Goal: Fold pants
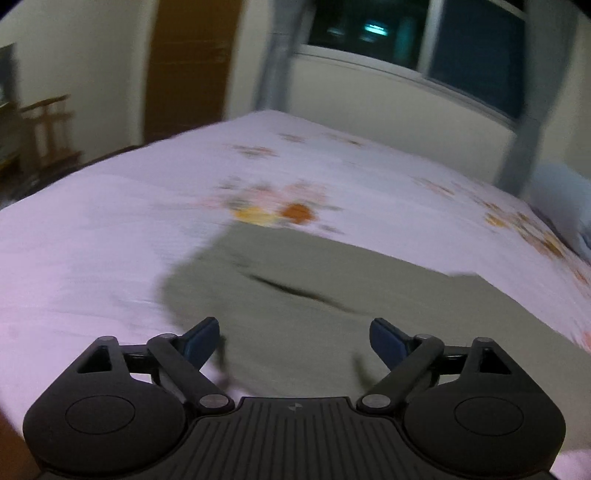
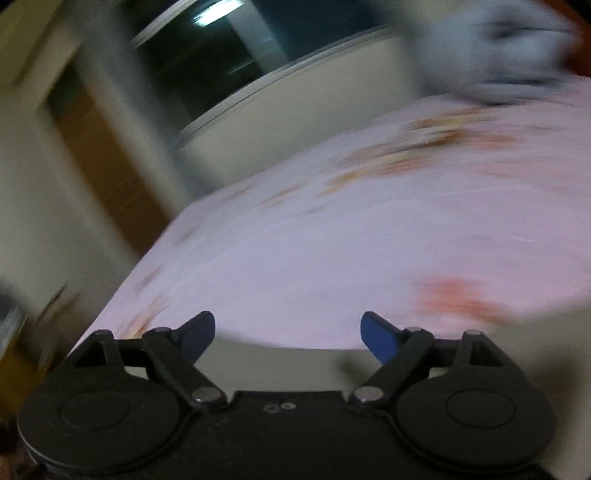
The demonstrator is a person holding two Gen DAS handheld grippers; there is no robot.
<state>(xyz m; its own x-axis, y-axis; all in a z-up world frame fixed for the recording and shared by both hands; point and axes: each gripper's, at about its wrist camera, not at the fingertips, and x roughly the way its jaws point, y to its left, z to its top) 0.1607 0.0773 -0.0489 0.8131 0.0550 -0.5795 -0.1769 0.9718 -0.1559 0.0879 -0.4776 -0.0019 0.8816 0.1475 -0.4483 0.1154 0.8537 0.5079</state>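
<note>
The pants point(image 1: 332, 295), a dull olive-grey pair, lie spread flat on the bed point(image 1: 110, 240), over a pale pink sheet printed with orange and yellow flowers. A dark slit, perhaps a pocket opening, runs across the cloth. The left gripper point(image 1: 293, 332) hangs just above the near part of the pants, its blue-padded fingers point(image 1: 201, 338) spread wide with nothing between them; the cloth lies loose below. The right gripper point(image 2: 288, 332) also has its jaws standing well apart and empty. It is over the near edge of the bed, where a strip of the same olive-grey fabric shows right under its fingers, and the sheet stretches away beyond. Its view is heavily smeared, so finer detail there cannot be told. Past the bed's far side stand a cream wall, a dark window point(image 1: 369, 26) with grey curtains point(image 1: 277, 55) and a brown wooden door point(image 1: 192, 62). A bluish-white pillow point(image 1: 565, 195) lies at the bed's right end.
</note>
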